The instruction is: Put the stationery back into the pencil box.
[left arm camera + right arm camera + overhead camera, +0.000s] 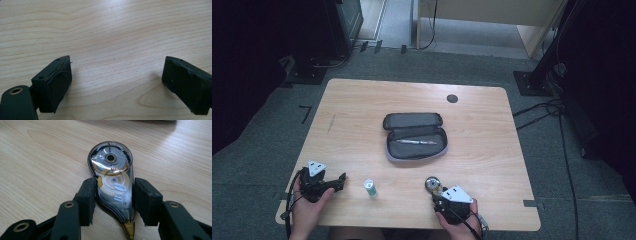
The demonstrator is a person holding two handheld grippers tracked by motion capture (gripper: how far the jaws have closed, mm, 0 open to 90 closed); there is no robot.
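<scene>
A clear correction tape dispenser [113, 182] lies flat on the wooden table [362, 100], with my right gripper [113, 197] shut on its narrow end; both pads press its sides. In the high view that right gripper [438, 191] is at the front right edge with the dispenser [431, 184] sticking out toward the table's middle. My left gripper [341, 180] rests at the front left, jaws wide apart with nothing between them; its own view shows the left gripper [116, 75] over bare wood. An open grey pencil case [415, 136] holding a pen [417, 142] lies at the centre.
A small white and green cylinder [370, 187] stands between the two grippers near the front edge. A dark round grommet [452, 98] sits at the table's back right. Cables and black stands surround the table on the carpet.
</scene>
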